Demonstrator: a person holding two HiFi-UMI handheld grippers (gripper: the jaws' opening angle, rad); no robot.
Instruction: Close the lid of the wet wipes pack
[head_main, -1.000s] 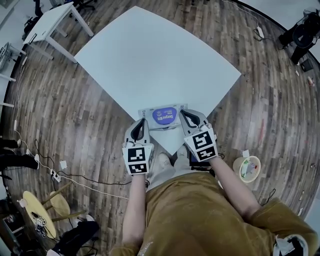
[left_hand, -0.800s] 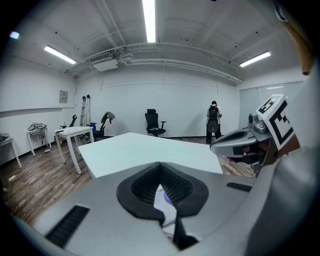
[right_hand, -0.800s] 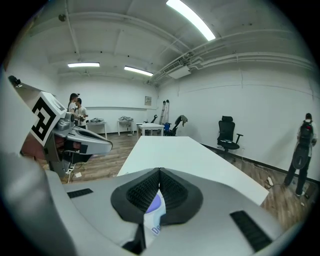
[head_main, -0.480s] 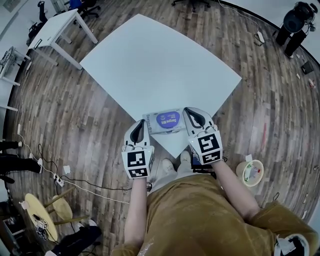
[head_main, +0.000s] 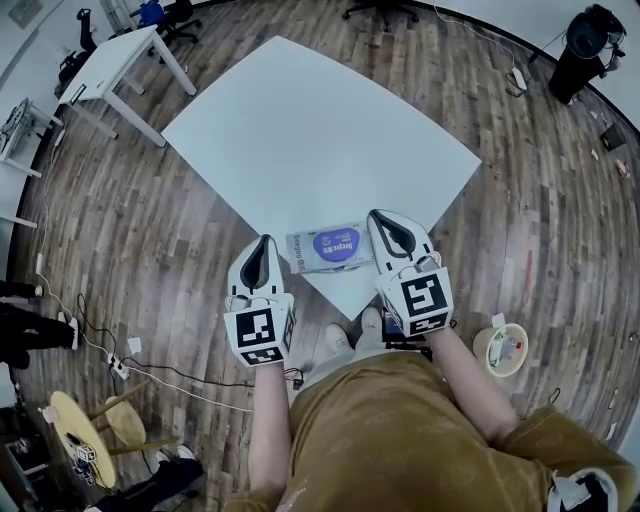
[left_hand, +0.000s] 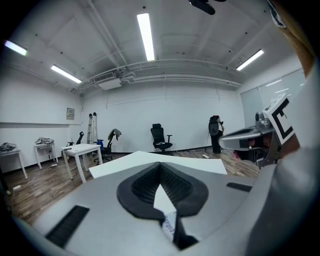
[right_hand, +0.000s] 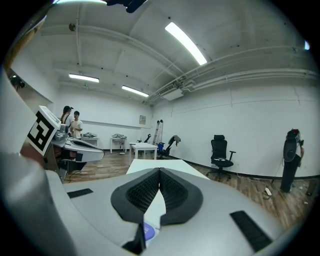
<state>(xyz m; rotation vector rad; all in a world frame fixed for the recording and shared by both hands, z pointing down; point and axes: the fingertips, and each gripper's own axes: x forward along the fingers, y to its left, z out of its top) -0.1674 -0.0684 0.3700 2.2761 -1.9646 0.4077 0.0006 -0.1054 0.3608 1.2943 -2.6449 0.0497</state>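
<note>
The wet wipes pack (head_main: 330, 247) lies flat on the bench (head_main: 320, 130), near the corner closest to me, and its purple lid looks pressed down. My left gripper (head_main: 263, 243) has drawn away sideways; my right gripper (head_main: 381, 221) stays just beside the pack. Both pairs of fingers are together and hold nothing. I judge the closing is done.
</note>
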